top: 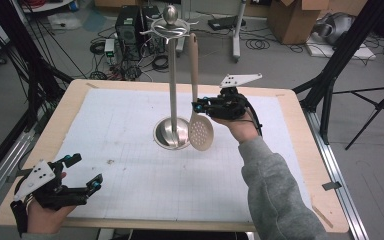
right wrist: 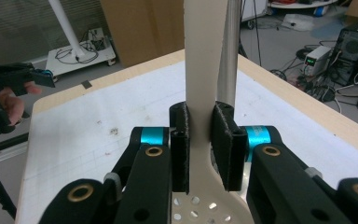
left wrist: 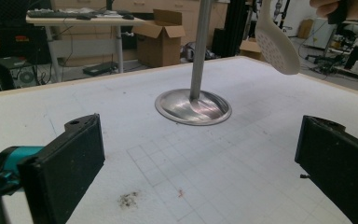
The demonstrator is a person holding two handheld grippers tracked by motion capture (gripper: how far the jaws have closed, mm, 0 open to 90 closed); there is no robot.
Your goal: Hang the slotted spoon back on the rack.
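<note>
A steel utensil stand (top: 172,75) rises from a round base (top: 165,135) at the middle of the white mat. A beige slotted spoon (top: 200,132) hangs upright beside the pole, bowl down and just above the mat. The top of its handle is up by the stand's hooks (top: 172,29); I cannot tell if it rests on one. My right gripper (top: 199,106) is shut on the spoon's neck, and the right gripper view shows the handle (right wrist: 198,84) squeezed between the pads (right wrist: 181,140). My left gripper (top: 86,171) is open near the front left corner, its jaws wide apart around bare mat (left wrist: 200,158).
A dark smudge (top: 111,161) marks the mat ahead of the left gripper. The wooden table edge (top: 180,224) runs along the front. Beyond the table are computers (top: 130,25), cables, cardboard boxes (top: 295,17) and black tripod legs (top: 340,55).
</note>
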